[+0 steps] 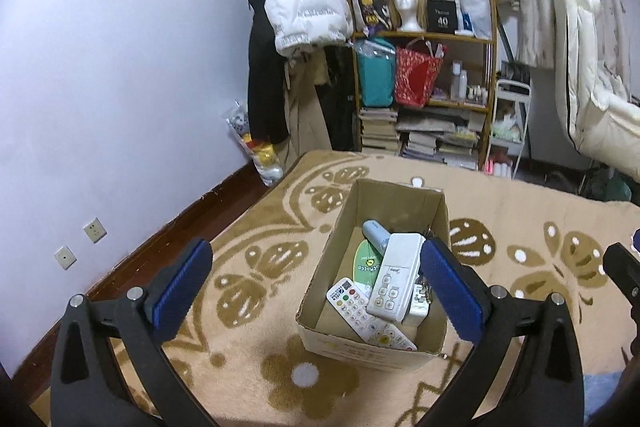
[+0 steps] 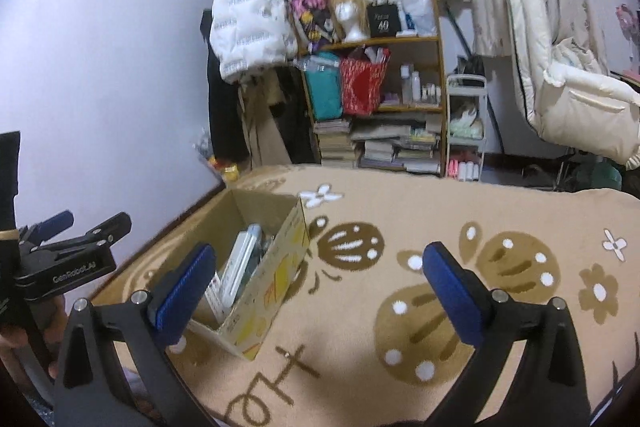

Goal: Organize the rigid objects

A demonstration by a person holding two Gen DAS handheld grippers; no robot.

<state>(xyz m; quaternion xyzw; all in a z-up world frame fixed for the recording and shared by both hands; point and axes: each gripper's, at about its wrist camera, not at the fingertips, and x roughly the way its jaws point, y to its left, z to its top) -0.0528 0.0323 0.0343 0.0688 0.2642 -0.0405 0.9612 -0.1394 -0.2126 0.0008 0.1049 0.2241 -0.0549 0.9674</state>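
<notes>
The left tongs (image 1: 316, 287) stand wide open with nothing between their blue ribbed pads (image 1: 182, 281), hovering just above the near rim of an open brown cardboard box (image 1: 328, 259) that sits on a beige blanket with a brown butterfly and flower pattern (image 1: 256, 267). Seen from the left wrist, the box lies at 12 o'clock, slightly toward the right pad, which overlaps its right wall. Inside it, nearest, lies a white remote control with coloured buttons (image 1: 366, 313), with a larger white rectangular remote (image 1: 396, 273) leaning across it, a small white charger block (image 1: 418, 301) at 3 o'clock of that, then a green oval card (image 1: 366, 261) and a pale blue cylindrical device (image 1: 376, 231) toward the far wall. The right tongs (image 2: 318, 287) are likewise spread wide and hold nothing; from the right wrist the box (image 2: 276, 267) sits at 10 o'clock, partly behind the left pad, and bare blanket (image 2: 360, 307) fills the gap between the pads. Farther off at 12 o'clock stand a wooden shelf unit (image 1: 490, 75) stacked with books, a red bag (image 1: 416, 77), a teal bag (image 1: 374, 79) and a white mannequin head with a blond wig (image 1: 408, 3), beside a hanging white puffer jacket (image 1: 304, 3).
</notes>
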